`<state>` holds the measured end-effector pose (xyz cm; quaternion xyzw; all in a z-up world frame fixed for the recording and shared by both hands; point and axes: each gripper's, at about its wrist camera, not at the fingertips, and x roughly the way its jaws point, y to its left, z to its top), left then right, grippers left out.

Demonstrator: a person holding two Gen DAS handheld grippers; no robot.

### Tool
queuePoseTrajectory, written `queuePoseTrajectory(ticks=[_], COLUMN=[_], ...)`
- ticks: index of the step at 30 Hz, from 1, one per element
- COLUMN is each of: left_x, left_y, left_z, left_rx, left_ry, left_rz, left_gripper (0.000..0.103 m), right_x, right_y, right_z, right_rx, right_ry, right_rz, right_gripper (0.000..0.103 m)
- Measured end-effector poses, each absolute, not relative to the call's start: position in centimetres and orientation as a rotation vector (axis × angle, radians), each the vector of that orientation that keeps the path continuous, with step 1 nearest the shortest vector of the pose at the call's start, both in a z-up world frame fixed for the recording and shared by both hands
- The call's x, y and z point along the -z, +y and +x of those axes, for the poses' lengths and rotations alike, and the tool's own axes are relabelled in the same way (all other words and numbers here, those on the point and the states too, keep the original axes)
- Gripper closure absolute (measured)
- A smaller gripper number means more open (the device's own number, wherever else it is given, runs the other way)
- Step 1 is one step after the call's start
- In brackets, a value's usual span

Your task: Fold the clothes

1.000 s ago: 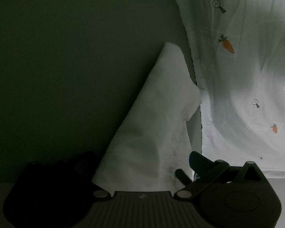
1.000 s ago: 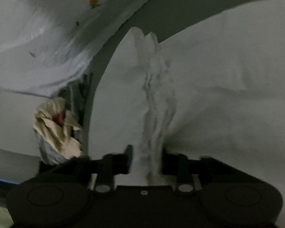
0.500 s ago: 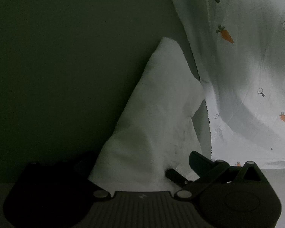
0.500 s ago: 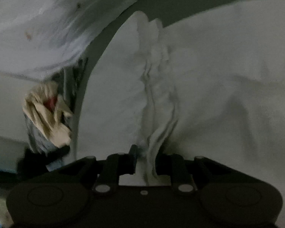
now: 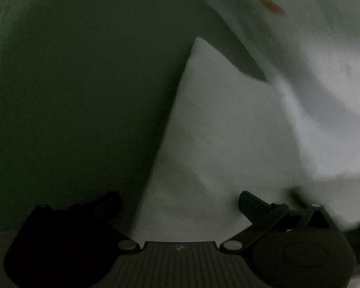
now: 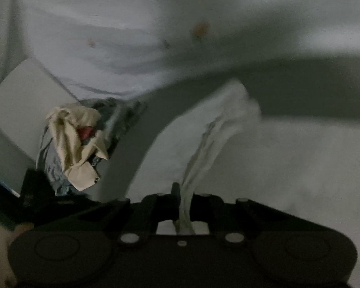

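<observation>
The right claw (image 6: 184,196) is clenched on a bunched edge of the white cloth (image 6: 288,168), which spreads away to the right. The left claw (image 5: 180,204) has its fingers spread wide with the same white cloth (image 5: 216,132) lying between them; whether it grips, I cannot tell. A carrot-print sheet (image 6: 132,36) lies behind, near a crumpled beige garment (image 6: 74,139).

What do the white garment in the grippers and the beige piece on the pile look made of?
White garment: thin, matte woven fabric, probably cotton; it bunches into fine pleats at the right gripper. Beige piece: stiffer, matte cloth that holds sharp creases; fibre unclear.
</observation>
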<state>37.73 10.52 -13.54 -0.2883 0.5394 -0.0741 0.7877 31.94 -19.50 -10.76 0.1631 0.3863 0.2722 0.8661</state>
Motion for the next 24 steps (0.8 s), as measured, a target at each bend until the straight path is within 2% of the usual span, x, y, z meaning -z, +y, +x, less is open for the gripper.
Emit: queuePoseTrajectory(ticks=[3,6,8,9,12,14,16,20,21,22,23,24], left_x=[11.9,12.5,13.4,13.9,14.3,14.4,14.5,14.3,14.4,14.4,14.5,14.6], left_y=[8.2,5.3,3.5,2.8,0.7,0.0,-0.5,-1.4,-1.5,-1.5,-1.6,-1.6], left_z=[37.1,35.9,35.0,34.4,32.8,32.2,31.8,31.6,31.5,31.3,31.1,30.9], left_rx=[0.213,0.219,0.214,0.208,0.209,0.214,0.210,0.181,0.176,0.172,0.170,0.170], left_ry=[1.161,1.213,1.260,1.263,1.234,1.227,1.219,1.215,1.210,1.206,1.200,1.194], left_rz=[-0.555,-0.445,-0.370,-0.330,-0.186,-0.124,-0.088,-0.073,-0.066,-0.059,-0.047,-0.033], left_gripper=[0.000,0.000,0.000,0.000,0.000,0.000,0.000,0.000,0.000,0.000,0.000,0.000], right_x=[8.0,9.0,12.3,14.3,18.3,18.9,19.2,19.0,19.0,19.1,19.1,18.7], right_y=[-23.4,-26.8,-29.5,-30.5,-32.9,-33.9,-34.4,-32.0,-31.2,-30.4,-30.0,-29.6], right_z=[28.7,26.8,25.9,25.5,23.8,22.8,22.9,24.6,25.0,25.3,25.7,25.8], right_rx=[-0.497,-0.397,-0.299,-0.256,-0.177,-0.188,-0.210,-0.225,-0.242,-0.258,-0.268,-0.251], right_ry=[0.731,0.768,0.858,0.920,0.990,0.942,0.941,0.957,0.962,0.968,0.991,0.996], right_rz=[0.288,0.281,0.364,0.433,0.623,0.753,0.819,0.766,0.755,0.745,0.731,0.692], right_gripper=[0.099,0.097,0.084,0.081,0.080,0.068,0.061,0.056,0.057,0.067,0.092,0.098])
